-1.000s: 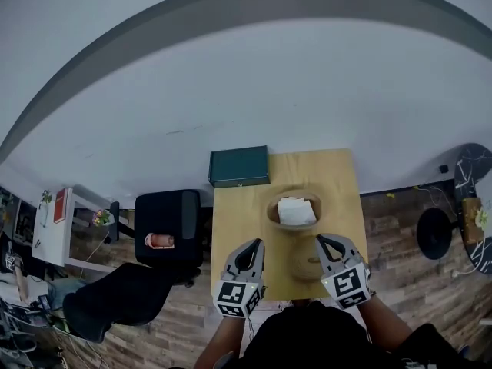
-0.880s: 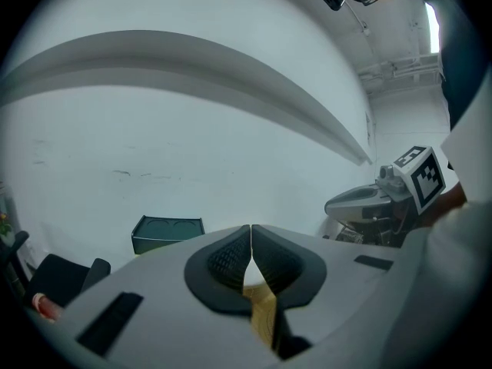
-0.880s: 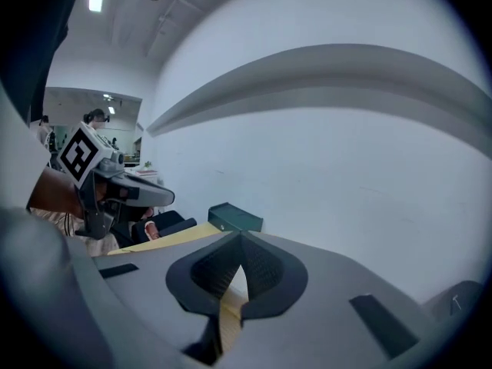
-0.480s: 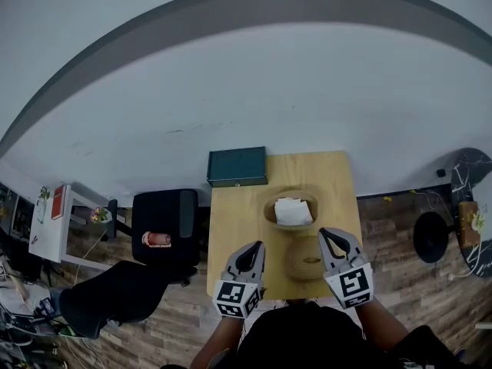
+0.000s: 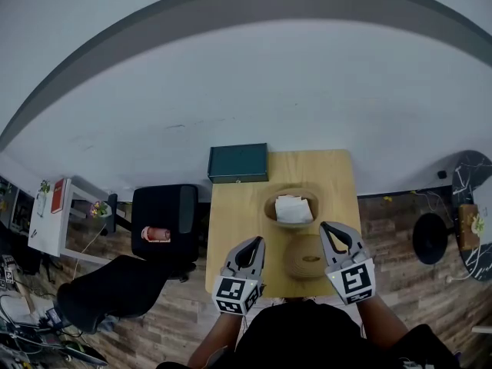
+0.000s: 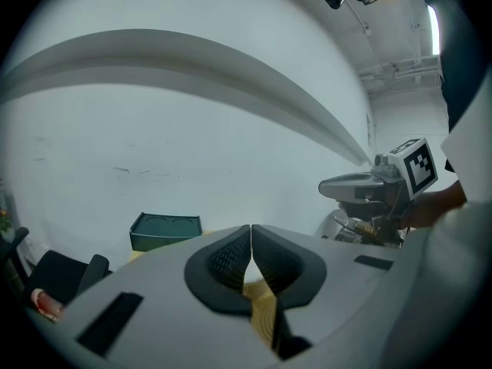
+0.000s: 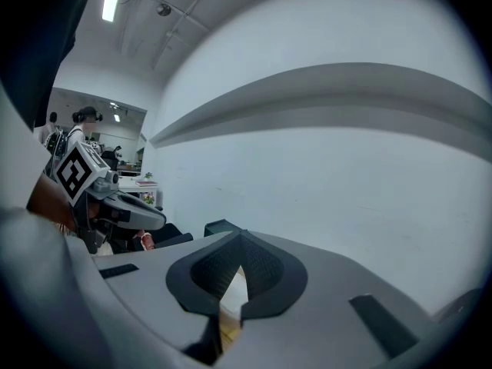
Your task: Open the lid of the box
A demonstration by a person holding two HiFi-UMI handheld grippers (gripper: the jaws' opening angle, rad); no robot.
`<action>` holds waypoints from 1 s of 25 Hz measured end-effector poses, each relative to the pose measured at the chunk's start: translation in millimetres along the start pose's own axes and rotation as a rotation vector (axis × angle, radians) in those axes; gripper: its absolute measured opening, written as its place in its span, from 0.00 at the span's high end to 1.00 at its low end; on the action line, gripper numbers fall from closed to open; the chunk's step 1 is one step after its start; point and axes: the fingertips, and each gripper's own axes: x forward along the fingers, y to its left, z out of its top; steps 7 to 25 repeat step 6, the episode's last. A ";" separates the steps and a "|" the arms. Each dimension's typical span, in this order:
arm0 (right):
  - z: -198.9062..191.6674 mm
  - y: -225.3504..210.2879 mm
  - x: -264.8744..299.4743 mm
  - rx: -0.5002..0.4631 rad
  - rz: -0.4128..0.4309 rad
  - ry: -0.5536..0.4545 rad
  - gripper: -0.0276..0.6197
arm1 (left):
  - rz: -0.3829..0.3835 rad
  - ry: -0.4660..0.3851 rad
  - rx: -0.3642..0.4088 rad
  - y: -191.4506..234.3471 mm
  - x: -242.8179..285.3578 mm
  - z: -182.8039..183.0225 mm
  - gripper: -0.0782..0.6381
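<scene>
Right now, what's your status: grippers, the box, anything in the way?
Left gripper shut, empty; right gripper shut, empty. Wooden box open, lid lying on table nearer me. Nothing blocking.

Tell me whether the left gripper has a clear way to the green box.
Probably yes: bare tabletop lies between the left gripper and the green box. The open wooden box and its lid sit to the right of that line. The gripper's jaws are shut.

Lid (image 5: 306, 257) on the table (image 5: 234, 229) between the left gripper (image 5: 256, 242) and the right gripper (image 5: 326, 227), box (image 5: 270, 211) just beyond the fingertips, paper (image 5: 293, 210) inside it, case (image 5: 238, 163) further ahead of the left fingers, at the table's far left corner
</scene>
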 end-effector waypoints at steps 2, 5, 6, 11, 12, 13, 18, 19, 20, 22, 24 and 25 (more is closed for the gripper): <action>-1.5 1.4 -1.8 -0.008 0.009 0.002 0.93 | -0.001 -0.005 -0.004 -2.8 -0.3 -1.9 0.86; -2.6 2.0 -3.2 -0.008 0.017 0.009 0.93 | -0.010 0.003 -0.007 -6.7 0.3 -3.5 0.86; -2.2 1.8 -2.8 -0.007 0.019 0.009 0.93 | -0.014 0.008 -0.005 -7.2 0.8 -3.3 0.86; -2.2 1.8 -2.8 -0.007 0.019 0.009 0.93 | -0.014 0.008 -0.005 -7.2 0.8 -3.3 0.86; -2.2 1.8 -2.8 -0.007 0.019 0.009 0.93 | -0.014 0.008 -0.005 -7.2 0.8 -3.3 0.86; -2.2 1.8 -2.8 -0.007 0.019 0.009 0.93 | -0.014 0.008 -0.005 -7.2 0.8 -3.3 0.86; -2.2 1.8 -2.8 -0.007 0.019 0.009 0.93 | -0.014 0.008 -0.005 -7.2 0.8 -3.3 0.86; -2.2 1.8 -2.8 -0.007 0.019 0.009 0.93 | -0.014 0.008 -0.005 -7.2 0.8 -3.3 0.86; -2.2 1.8 -2.8 -0.007 0.019 0.009 0.93 | -0.014 0.008 -0.005 -7.2 0.8 -3.3 0.86; -2.2 1.8 -2.8 -0.007 0.019 0.009 0.93 | -0.014 0.008 -0.005 -7.2 0.8 -3.3 0.86; -2.2 1.8 -2.8 -0.007 0.019 0.009 0.93 | -0.014 0.008 -0.005 -7.2 0.8 -3.3 0.86; -2.2 1.8 -2.8 -0.007 0.019 0.009 0.93 | -0.014 0.008 -0.005 -7.2 0.8 -3.3 0.86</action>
